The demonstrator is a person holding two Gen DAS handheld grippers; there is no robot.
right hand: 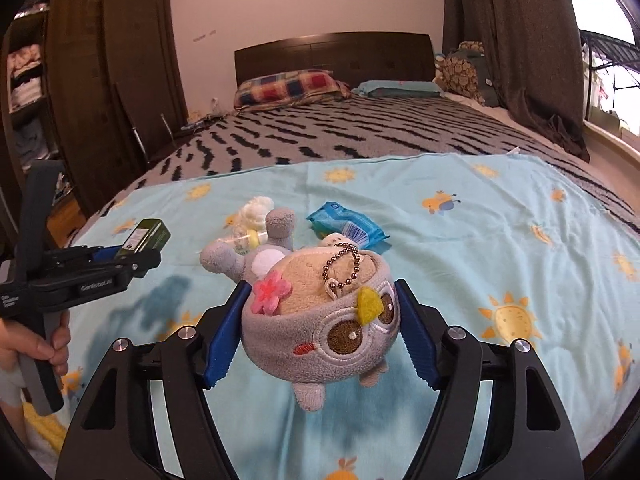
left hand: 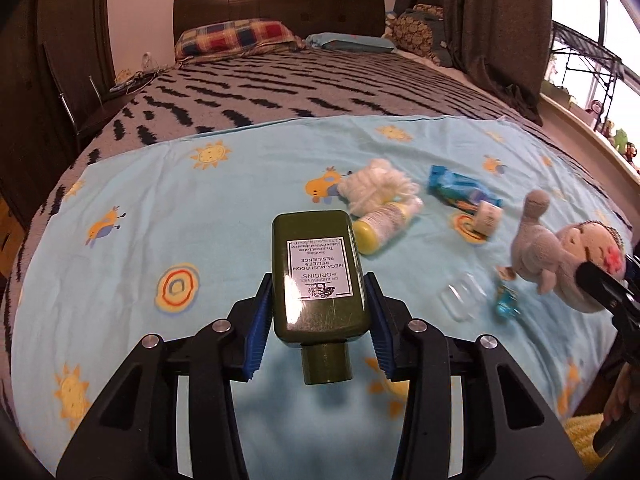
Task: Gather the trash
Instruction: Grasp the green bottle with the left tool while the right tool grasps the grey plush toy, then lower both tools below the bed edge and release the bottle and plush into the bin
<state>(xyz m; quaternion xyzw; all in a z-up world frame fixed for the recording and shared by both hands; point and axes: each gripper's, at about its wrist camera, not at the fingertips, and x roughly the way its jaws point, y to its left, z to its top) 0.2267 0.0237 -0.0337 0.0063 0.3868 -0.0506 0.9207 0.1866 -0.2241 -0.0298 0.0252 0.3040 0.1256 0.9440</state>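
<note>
Blue pads on my left gripper (left hand: 318,314) pinch the sides of a dark green lotion bottle (left hand: 317,276), cap toward me, label up, lifted clear of the light blue sheet (left hand: 168,208). My right gripper (right hand: 320,330) squeezes a grey plush toy (right hand: 320,316) by its round head, the pads pressing in on both sides, a ball chain (right hand: 345,265) lying across its top. From the right wrist I see a hand (right hand: 44,344) on the left gripper's handle.

Farther out on the sheet lie a clear plastic piece (left hand: 460,294) and a small teal item (left hand: 507,300), then a yellow-capped bottle (left hand: 386,222) touching a white tissue wad (left hand: 376,184), with a blue wrapper (left hand: 460,190) beside them. Beyond lies the grey and black patterned blanket (left hand: 320,88), then a plaid pillow (left hand: 236,38) against the dark headboard (left hand: 280,6).
</note>
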